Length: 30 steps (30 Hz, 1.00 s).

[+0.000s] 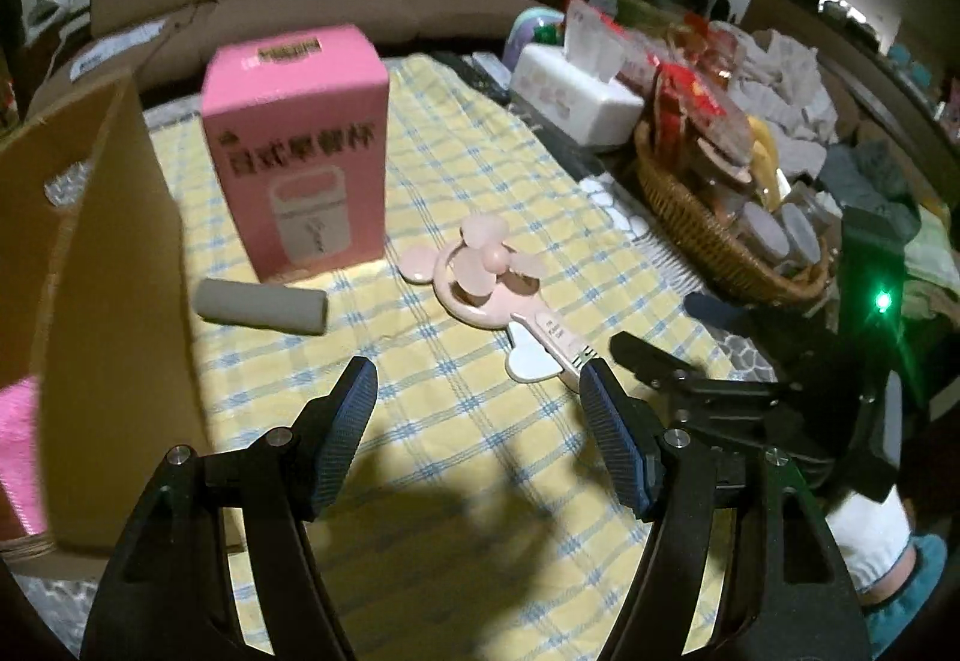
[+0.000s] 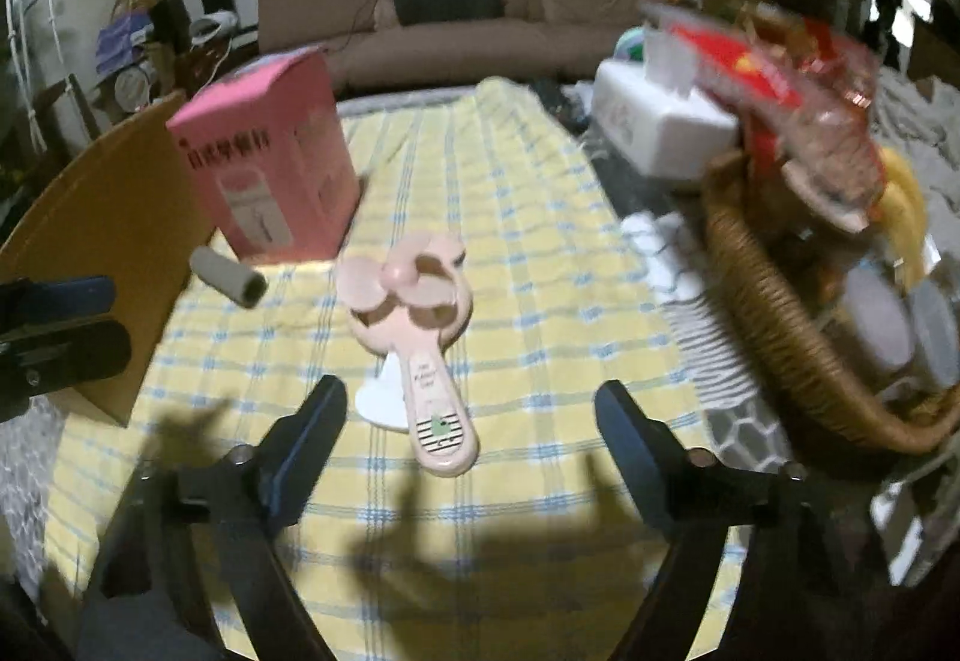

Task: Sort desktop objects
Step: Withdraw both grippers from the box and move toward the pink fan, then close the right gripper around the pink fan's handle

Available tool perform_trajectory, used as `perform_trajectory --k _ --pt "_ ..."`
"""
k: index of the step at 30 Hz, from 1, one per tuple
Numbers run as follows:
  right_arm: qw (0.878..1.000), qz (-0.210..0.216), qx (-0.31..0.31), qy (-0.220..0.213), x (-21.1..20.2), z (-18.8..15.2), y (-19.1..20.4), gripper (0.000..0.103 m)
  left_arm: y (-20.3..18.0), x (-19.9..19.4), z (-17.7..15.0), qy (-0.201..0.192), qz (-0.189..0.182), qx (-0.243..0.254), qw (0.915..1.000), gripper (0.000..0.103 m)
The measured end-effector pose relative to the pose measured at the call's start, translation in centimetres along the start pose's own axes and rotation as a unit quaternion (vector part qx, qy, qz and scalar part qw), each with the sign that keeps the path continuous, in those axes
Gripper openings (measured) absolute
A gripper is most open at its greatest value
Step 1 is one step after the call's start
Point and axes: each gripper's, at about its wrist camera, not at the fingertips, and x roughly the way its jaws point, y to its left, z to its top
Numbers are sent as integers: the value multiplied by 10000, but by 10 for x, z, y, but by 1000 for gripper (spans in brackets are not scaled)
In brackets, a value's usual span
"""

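Note:
A pink hand-held fan (image 1: 480,283) (image 2: 414,313) with a white heart-shaped base lies on the yellow checked cloth (image 1: 492,181) (image 2: 510,217). A pink box (image 1: 294,151) (image 2: 270,157) stands upright behind it, and a grey cardboard tube (image 1: 261,306) (image 2: 228,277) lies beside the box. My left gripper (image 1: 480,391) is open and empty above the cloth, short of the fan's handle. My right gripper (image 2: 471,409) is open and empty, its jaws standing either side of the fan's handle end, above it. The right gripper also shows in the left wrist view (image 1: 660,355).
An open cardboard box (image 1: 102,301) (image 2: 114,241) stands at the left. A wicker basket (image 1: 708,235) (image 2: 780,313) full of packets and jars sits at the right, with a white tissue box (image 1: 576,91) (image 2: 654,121) behind it. A brown sofa (image 2: 450,1) is beyond the table.

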Motion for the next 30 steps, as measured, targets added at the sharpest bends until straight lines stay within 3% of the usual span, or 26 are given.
perform_trajectory --k 5,9,14,20,24,30 --pt "9992 249 88 285 28 -6 -2 76 5 32 -8 262 -11 -117 9996 67" --pt "9982 231 -197 509 48 -11 8 69 11 51 -15 412 -29 -222 9989 67" --pt "9972 333 -273 612 61 -15 12 69 23 62 -18 520 -188 -487 9973 67" --pt "9960 514 -360 640 64 -18 17 71 31 64 -20 528 -213 -622 9964 67" --pt "9959 549 -239 677 69 -13 23 77 35 61 -20 495 -260 -712 9959 67" --pt "9954 229 -537 759 81 -10 38 80 38 58 -21 487 -262 -743 9957 67"
